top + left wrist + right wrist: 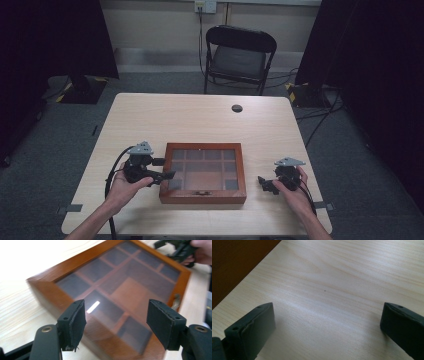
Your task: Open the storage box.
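Left tongs: we see the left gripper (161, 169) in the person's left hand (121, 187), near the desk's front-left part, with its jaws spread wide apart and nothing between them. In the high view the jaws reach toward the left side of the box, one jaw overlapping the box's left rim; we cannot tell whether it touches. In the left gripper view (116, 322) the two black pads frame the glass lid from above.
Right tongs: we see the right gripper (264, 183) in the right hand (295, 192), near the desk's front-right part, just beside the box's right side but apart from it. Its jaws stand apart and empty; in the right gripper view (327, 322) bare wood lies between them.
Box: a wooden display box (203, 173) with a glass lid sits closed, flat on the desk, centred near the front edge. Through the glass we see several compartments; a small metal latch (202, 192) sits on its front side.
Desk: a light wooden desk (180, 115) with a round cable hole (237, 108) toward the back edge.
Background: a black folding chair (239, 57) stands behind the desk's back edge, on grey carpet.
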